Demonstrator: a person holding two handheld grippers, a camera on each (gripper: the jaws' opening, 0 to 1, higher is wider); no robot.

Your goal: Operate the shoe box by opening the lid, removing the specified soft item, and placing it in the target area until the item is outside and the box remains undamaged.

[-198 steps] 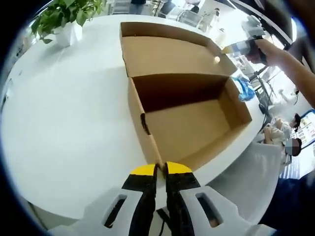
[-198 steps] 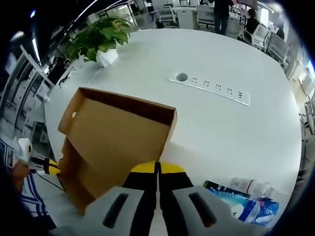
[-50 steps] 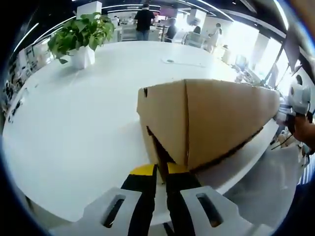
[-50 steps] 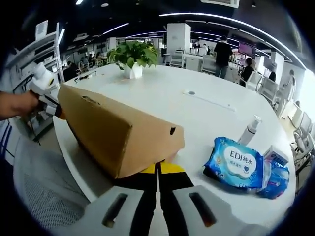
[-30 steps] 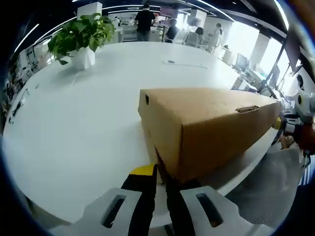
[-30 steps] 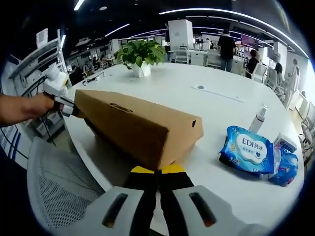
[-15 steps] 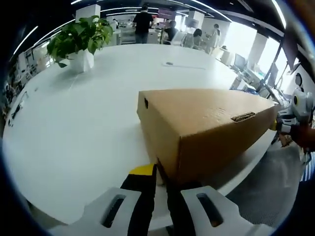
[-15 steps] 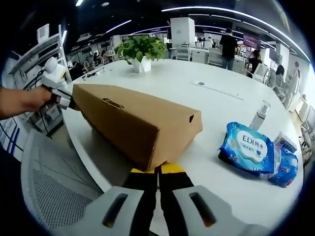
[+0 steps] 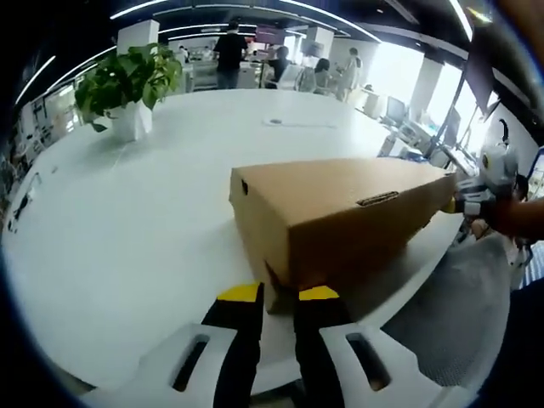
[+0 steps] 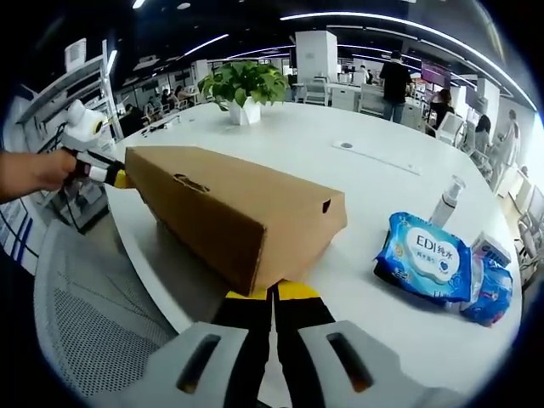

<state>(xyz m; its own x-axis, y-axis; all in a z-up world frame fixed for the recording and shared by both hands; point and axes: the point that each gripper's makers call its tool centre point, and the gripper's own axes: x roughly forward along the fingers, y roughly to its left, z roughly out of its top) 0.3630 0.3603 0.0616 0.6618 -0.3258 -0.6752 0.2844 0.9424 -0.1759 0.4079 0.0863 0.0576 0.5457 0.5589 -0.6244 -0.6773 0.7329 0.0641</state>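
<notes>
Two claws, left [image 9: 277, 296] slightly parted, right [image 10: 273, 293] closed, at lidded matte cardboard shoe box [image 10: 229, 212].

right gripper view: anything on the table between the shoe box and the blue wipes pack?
Nothing. Bare white table lies between the shoe box and the wipes pack in the right gripper view.

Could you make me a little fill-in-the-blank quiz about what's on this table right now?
1. The cardboard shoe box has its lid ____.
2. The blue wipes pack lies ____ the box, on the white table.
3. The plant stands in a ____ pot.

Missing words: closed; outside; white
</notes>
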